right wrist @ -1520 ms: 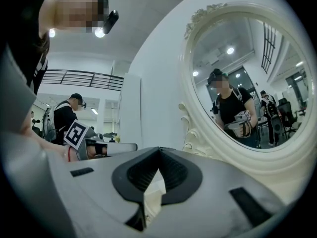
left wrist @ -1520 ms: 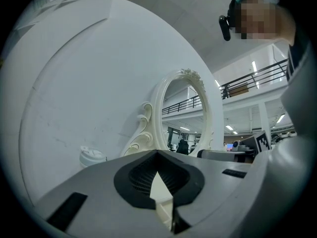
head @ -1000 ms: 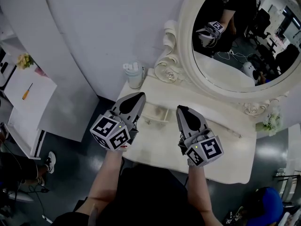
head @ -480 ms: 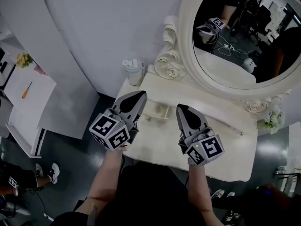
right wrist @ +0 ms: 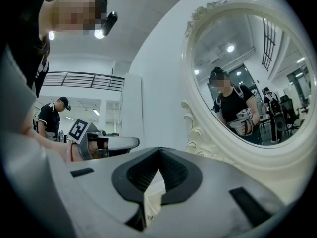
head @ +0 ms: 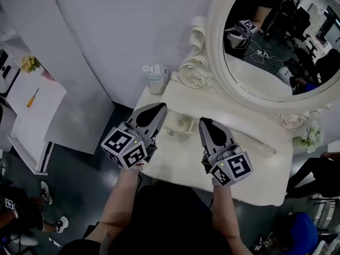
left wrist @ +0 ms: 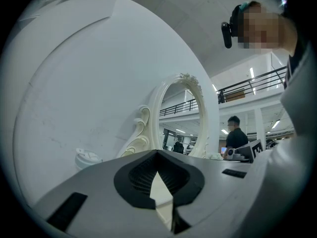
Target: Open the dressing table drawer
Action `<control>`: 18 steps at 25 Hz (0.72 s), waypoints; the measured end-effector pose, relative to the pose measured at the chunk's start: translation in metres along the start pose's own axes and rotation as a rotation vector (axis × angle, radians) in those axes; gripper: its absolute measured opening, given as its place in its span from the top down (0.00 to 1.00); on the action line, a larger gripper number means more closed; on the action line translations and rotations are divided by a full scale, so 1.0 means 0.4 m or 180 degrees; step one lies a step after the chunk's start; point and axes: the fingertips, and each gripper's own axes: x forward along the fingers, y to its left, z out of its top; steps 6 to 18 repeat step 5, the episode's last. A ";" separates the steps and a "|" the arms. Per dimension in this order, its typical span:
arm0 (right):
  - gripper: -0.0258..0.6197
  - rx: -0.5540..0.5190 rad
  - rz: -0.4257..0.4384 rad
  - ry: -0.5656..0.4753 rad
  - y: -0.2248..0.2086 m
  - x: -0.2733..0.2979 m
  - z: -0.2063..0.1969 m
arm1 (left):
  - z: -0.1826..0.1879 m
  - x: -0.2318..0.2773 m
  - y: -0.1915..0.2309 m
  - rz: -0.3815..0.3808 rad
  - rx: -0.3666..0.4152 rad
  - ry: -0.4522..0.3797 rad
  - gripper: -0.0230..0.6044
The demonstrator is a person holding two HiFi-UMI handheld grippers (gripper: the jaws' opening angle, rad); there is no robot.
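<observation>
Head view: your left gripper [head: 158, 108] and right gripper [head: 205, 123] hover over the dressing table [head: 255, 158], both clenched, empty | drawer [head: 178, 124], seemingly the small boxy piece between your tips, lies just ahead, long axis crosswise, left nearer | gripper views show mirror [right wrist: 247, 83], no drawer.

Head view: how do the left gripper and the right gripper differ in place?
The left gripper hangs over the dressing table's left edge; the right gripper is wholly above its top. The left gripper's tip reaches nearer the mirror than the right gripper's. Both are shut and empty.
</observation>
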 end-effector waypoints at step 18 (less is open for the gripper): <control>0.96 0.0002 0.0036 0.0015 0.011 0.006 -0.006 | -0.007 -0.008 0.002 -0.0013 -0.0008 0.0038 0.96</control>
